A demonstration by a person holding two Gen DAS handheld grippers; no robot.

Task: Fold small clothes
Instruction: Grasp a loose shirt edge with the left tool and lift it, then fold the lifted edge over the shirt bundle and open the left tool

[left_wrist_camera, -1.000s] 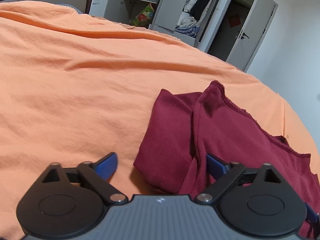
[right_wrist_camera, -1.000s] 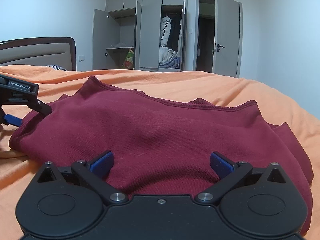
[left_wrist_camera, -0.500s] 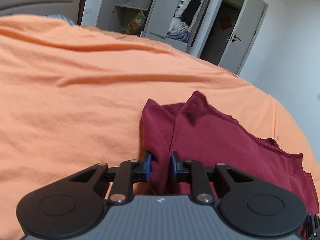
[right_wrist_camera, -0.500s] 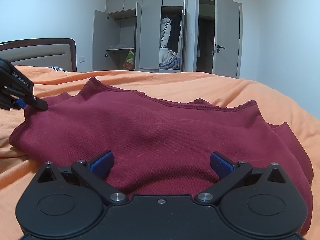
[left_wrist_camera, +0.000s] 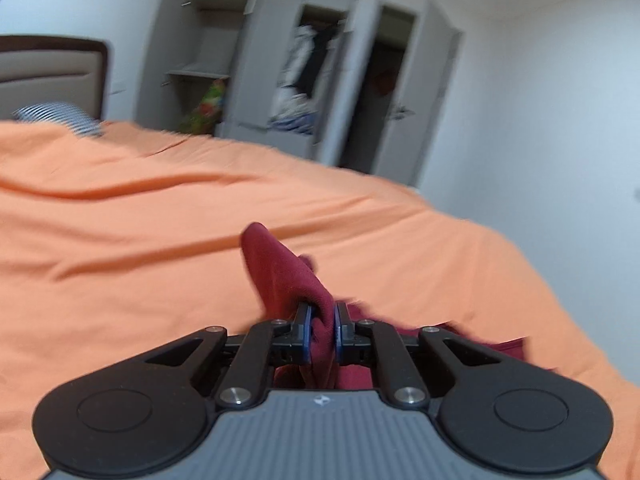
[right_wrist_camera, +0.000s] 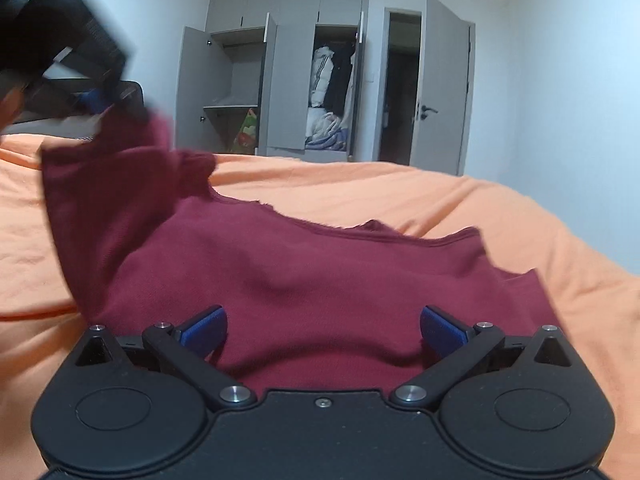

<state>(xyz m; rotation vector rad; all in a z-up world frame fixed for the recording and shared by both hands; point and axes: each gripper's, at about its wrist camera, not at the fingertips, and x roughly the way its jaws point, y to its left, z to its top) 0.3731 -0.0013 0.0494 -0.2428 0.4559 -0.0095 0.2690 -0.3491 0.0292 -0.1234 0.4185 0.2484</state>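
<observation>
Left claw (left_wrist_camera: 321, 326) of mine is clenched on a bunched edge of the shirt (right_wrist_camera: 304, 276), and this corner is lifted above the bed (left_wrist_camera: 160, 248). My right claw (right_wrist_camera: 322, 330) is released, its blue pads wide apart over the near part of the cloth, which lies flat on the orange sheet. To do this fold well, I think I should carry the lifted corner across in one low arc and lay it on the flat part, so the edges meet. The right claw could press the middle so the cloth does not slide. This cloth is a soft, dark red knit with a raw, slightly frayed neckline, and it hangs in loose folds. The left claw is blurred in the right view, so I cannot say how much cloth it holds.
</observation>
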